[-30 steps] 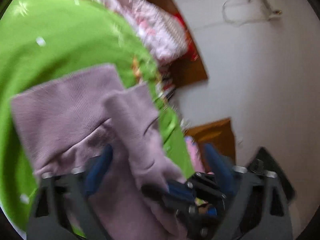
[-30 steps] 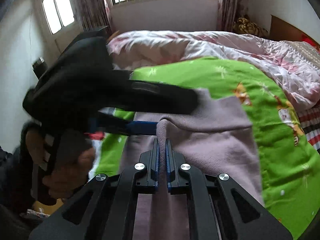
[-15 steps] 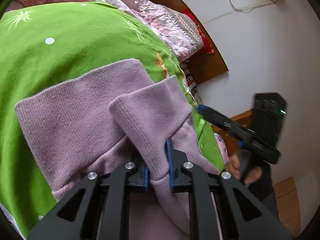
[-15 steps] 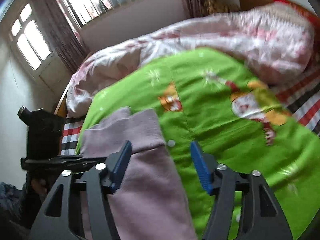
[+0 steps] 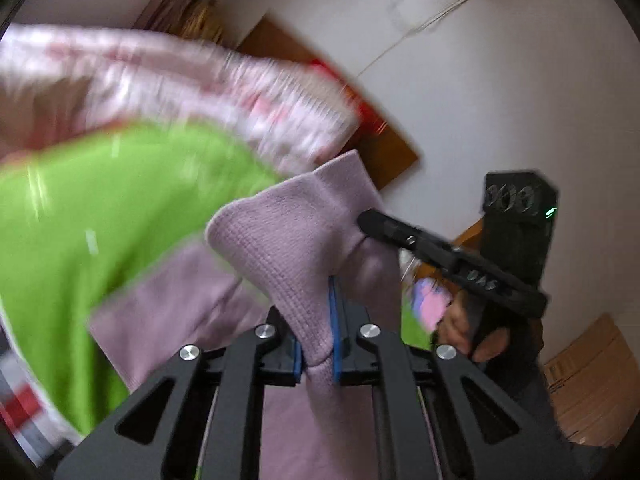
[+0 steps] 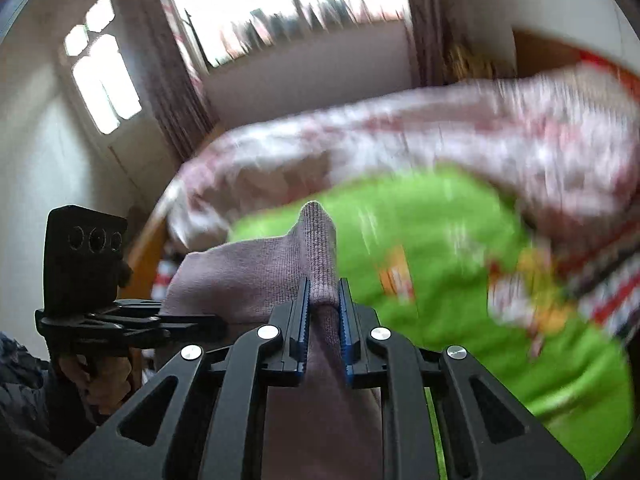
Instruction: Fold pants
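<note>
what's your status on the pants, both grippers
Left gripper shut on pants. Right gripper closing, pads pinching the same pants. Fabric held over green blanket. Nothing in the way.

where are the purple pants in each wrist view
Left wrist: purple pants at centre, a fold pinched in the left gripper.
Right wrist: pants at lower centre, a fold pinched in the right gripper.
Shared landmark: the green blanket behind them.
</note>
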`<state>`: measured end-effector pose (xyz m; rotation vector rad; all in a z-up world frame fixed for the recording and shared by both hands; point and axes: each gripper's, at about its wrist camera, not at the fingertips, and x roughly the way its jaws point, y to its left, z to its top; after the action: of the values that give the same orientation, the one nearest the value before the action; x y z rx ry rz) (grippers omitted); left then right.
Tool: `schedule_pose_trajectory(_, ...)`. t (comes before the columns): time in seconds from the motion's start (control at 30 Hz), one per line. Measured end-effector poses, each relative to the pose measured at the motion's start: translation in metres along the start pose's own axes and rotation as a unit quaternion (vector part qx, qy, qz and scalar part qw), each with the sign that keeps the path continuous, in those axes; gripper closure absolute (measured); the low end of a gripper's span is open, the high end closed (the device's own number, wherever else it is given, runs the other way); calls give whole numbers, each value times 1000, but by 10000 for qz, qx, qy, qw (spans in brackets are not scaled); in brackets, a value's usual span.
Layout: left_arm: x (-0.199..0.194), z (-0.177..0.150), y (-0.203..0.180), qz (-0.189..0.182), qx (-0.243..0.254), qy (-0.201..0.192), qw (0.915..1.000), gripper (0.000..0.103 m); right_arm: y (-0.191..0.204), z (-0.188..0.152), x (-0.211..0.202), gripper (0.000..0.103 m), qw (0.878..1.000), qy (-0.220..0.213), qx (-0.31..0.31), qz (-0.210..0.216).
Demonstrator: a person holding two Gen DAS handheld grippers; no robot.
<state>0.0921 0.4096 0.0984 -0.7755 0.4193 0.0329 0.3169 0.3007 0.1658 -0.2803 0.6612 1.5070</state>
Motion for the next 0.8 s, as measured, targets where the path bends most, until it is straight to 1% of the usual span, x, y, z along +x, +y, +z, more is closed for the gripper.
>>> schedule_pose_trajectory(0.03,-21,10,-10,-117,147,-210,9996,93,8,9,-5,89,9998,-155,-72,38)
schedule_pose_trajectory(0.07,-31,15,-13,-165,220,-276,9992,93,13,14,-6,89,9995,-262,-141,78)
schedule_pose_trajectory(0.1,-34,17,-11,-80,242,-251,9994,93,14,15,4,89,9997,-188,-138,85)
schedule_pose_trajectory(0.13,-26,15,3,211,167,-34,9996,92,12,11,21,89,10000,47,-66,56)
schedule_pose_trajectory(0.17,-12,9,26,427,-77,283,9987,92,9,6,38,89,9995,304,2,23)
schedule_pose_trajectory(0.2,0,3,45,532,-385,504,9966,92,2,-9,68,89,9966,815,118,-8)
schedule_pose_trajectory(0.23,17,-12,77,667,-822,867,9906,92,-2,-24,93,89,9924,1214,177,-116)
schedule_pose_trajectory(0.3,32,-36,112,868,-1168,1129,9829,91,-4,-53,131,89,9831,1791,75,-368)
schedule_pose_trajectory(0.33,33,-46,125,785,-1317,1098,9821,90,-4,-63,140,89,9812,1874,39,-466)
schedule_pose_trajectory(0.37,33,-48,130,637,-1401,1009,9829,89,-5,-66,142,89,9824,1806,95,-473)
schedule_pose_trajectory(0.4,29,-50,139,394,-1535,885,9834,88,-8,-65,139,89,9842,1709,242,-399)
schedule_pose_trajectory(0.43,28,-49,141,346,-1551,848,9836,88,-10,-62,134,89,9859,1596,348,-357)
schedule_pose_trajectory(0.5,25,-43,138,471,-1416,847,9852,86,-9,-53,126,89,9876,1490,362,-335)
schedule_pose_trajectory(0.57,20,-37,126,638,-1199,853,9871,86,-6,-50,120,89,9879,1468,290,-403)
schedule_pose_trajectory(0.63,15,-34,123,599,-1156,827,9880,86,-4,-52,124,89,9869,1494,199,-579)
schedule_pose_trajectory(0.67,17,-35,128,671,-1177,874,9869,83,-6,-56,129,89,9853,1557,239,-660)
schedule_pose_trajectory(0.7,24,-37,138,853,-1253,976,9836,82,-13,-60,142,89,9834,1625,355,-725)
schedule_pose_trajectory(0.73,24,-37,141,793,-1369,978,9825,83,-16,-63,147,84,9840,1574,445,-712)
schedule_pose_trajectory(0.77,24,-38,143,739,-1473,940,9818,83,-19,-67,149,79,9862,1458,518,-591)
schedule_pose_trajectory(0.8,21,-39,143,741,-1521,889,9816,82,-21,-69,148,63,9865,1444,584,-512)
